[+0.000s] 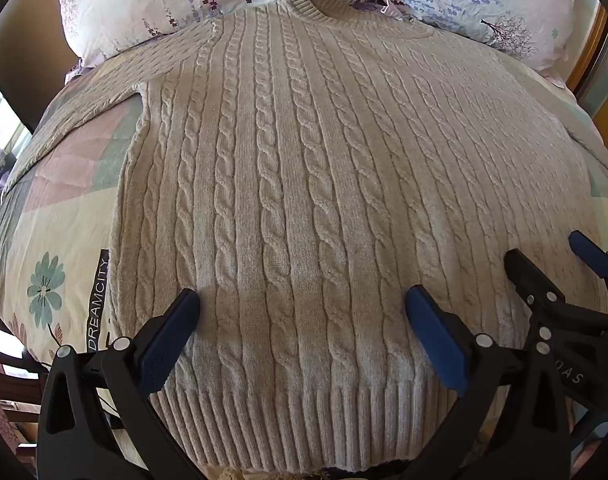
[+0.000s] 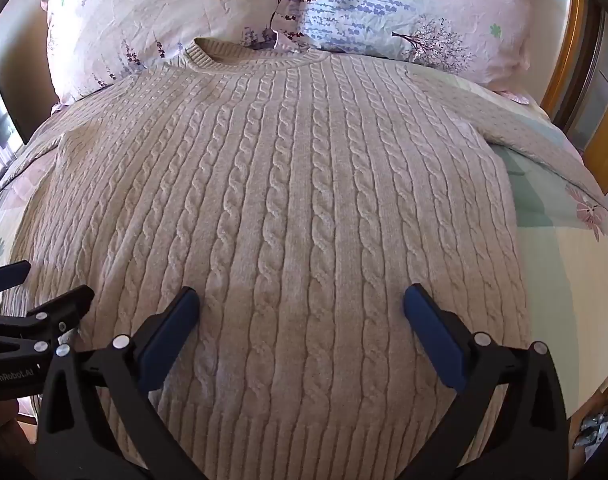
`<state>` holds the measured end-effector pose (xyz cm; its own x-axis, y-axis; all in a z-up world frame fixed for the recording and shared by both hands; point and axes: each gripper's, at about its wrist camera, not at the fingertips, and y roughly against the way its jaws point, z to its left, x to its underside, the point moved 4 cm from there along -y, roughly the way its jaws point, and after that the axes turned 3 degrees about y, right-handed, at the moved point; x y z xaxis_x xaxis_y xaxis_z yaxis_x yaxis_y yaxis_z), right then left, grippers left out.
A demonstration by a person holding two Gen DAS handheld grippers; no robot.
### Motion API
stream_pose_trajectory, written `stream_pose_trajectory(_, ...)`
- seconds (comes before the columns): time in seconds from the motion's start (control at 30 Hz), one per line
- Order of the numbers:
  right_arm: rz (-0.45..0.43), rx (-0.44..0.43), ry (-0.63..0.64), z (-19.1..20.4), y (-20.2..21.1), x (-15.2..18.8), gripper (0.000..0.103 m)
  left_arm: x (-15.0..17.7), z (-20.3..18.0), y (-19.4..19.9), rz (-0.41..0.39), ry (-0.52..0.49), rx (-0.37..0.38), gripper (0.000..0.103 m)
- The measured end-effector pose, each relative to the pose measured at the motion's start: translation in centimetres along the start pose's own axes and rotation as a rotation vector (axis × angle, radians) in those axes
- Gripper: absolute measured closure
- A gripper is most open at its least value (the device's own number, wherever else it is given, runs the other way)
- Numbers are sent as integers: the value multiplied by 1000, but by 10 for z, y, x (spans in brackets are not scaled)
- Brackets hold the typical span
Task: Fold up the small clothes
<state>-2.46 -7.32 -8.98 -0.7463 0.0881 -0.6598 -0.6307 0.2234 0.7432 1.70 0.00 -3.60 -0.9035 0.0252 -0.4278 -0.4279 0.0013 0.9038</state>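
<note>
Chunky cream cable-knit sweater (image 1: 296,184), ribbed hem and round collar, lies flat and face-up on a patchwork floral bedspread (image 1: 60,240); two lavender-print pillows (image 2: 383,12) behind the neckline; left gripper (image 1: 302,304) and right gripper (image 2: 302,300) hover side by side above the hem, both spread wide, holding nothing.

Sweater (image 1: 304,184) beige, cable-knit. Pillows (image 2: 383,8) pale pink, purple lavender print. Bedsheet (image 1: 60,220) pastel blocks, teal flower. Gripper pads (image 1: 164,344) blue, arms black.
</note>
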Motion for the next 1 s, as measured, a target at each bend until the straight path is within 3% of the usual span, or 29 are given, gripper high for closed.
stream_pose_trajectory(1.0,3,-1,-4,0,-1,0,2,0,0,0,1,-1,-1,1)
